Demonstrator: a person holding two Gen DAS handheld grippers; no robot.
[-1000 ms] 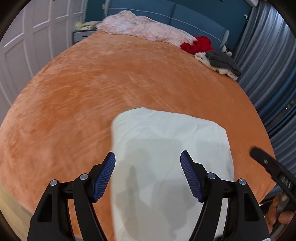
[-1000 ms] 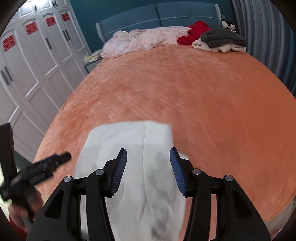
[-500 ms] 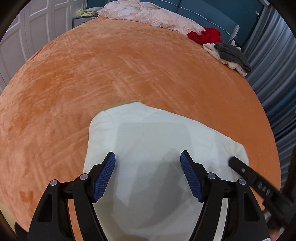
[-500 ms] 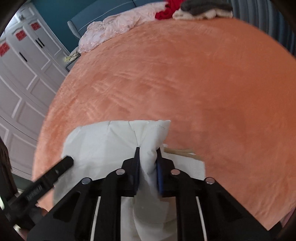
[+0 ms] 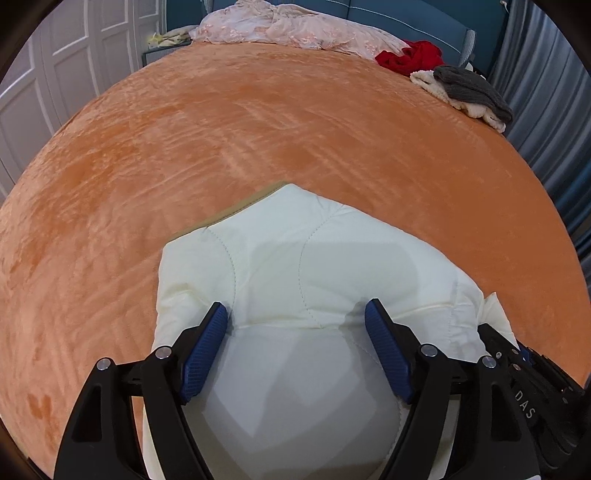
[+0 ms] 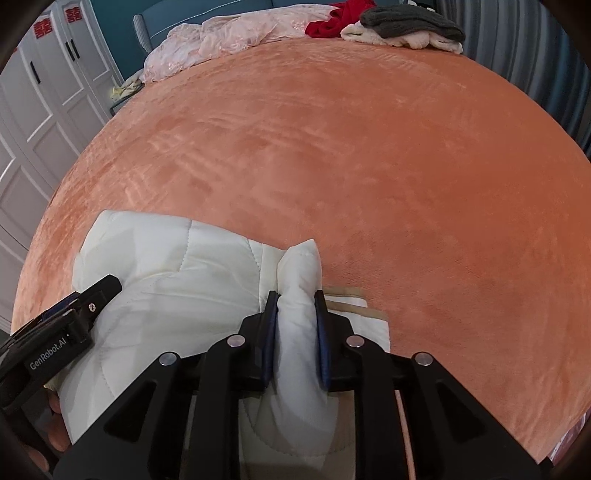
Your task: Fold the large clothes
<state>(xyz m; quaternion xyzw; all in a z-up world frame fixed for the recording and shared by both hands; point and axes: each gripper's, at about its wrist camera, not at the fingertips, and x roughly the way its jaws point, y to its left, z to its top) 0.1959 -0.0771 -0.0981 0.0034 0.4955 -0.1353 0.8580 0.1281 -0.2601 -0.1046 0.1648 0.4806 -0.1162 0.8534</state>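
Work surface: a bed covered by an orange plush blanket [image 6: 369, 155]. At its far end lie a pink quilt [image 5: 295, 27], a red garment [image 5: 410, 57] and a grey knit [image 5: 469, 88] on a cream item. White wardrobe doors [image 6: 44, 96] stand to the left, pleated curtains [image 5: 546, 96] to the right.

The white quilted garment [image 5: 295, 266] lies at the near edge. My left gripper [image 5: 295, 332] has its jaws spread wide over it. My right gripper [image 6: 295, 321] pinches a raised fold at its right edge.

Change since one second ago: my right jaws were then spread; the flat cloth is now bunched.
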